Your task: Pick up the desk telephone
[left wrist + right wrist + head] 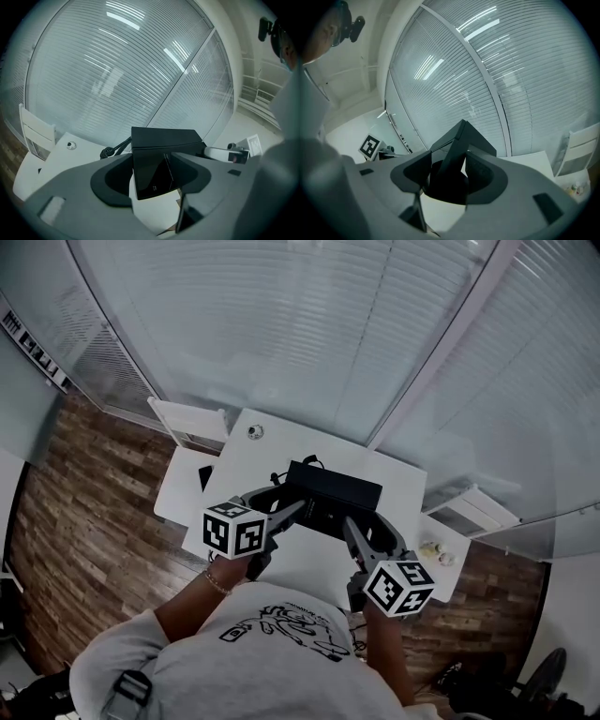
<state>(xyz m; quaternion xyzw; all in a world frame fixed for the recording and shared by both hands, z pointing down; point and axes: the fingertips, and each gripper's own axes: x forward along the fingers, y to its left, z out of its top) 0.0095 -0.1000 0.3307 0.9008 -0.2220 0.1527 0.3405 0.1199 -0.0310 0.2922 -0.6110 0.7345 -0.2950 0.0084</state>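
Two handheld grippers close on one black desk telephone (333, 489) over a single white table (246, 465). The left gripper (294, 511) has its jaws clamped against the sides of the set's left end, and the right gripper (350, 524) has its jaws pinching a corner at the right end. One dark cord (110, 151) curls from the back of the set across the tabletop. One small round object (255, 431) sits alone near the far left corner, well apart from the telephone, with bare tabletop between them. One white chair (187, 420) stands just beyond that corner. Blind-covered glass walls (309, 324) rise just behind the table's far edge, and wood floor (84, 512) lies open to the left.
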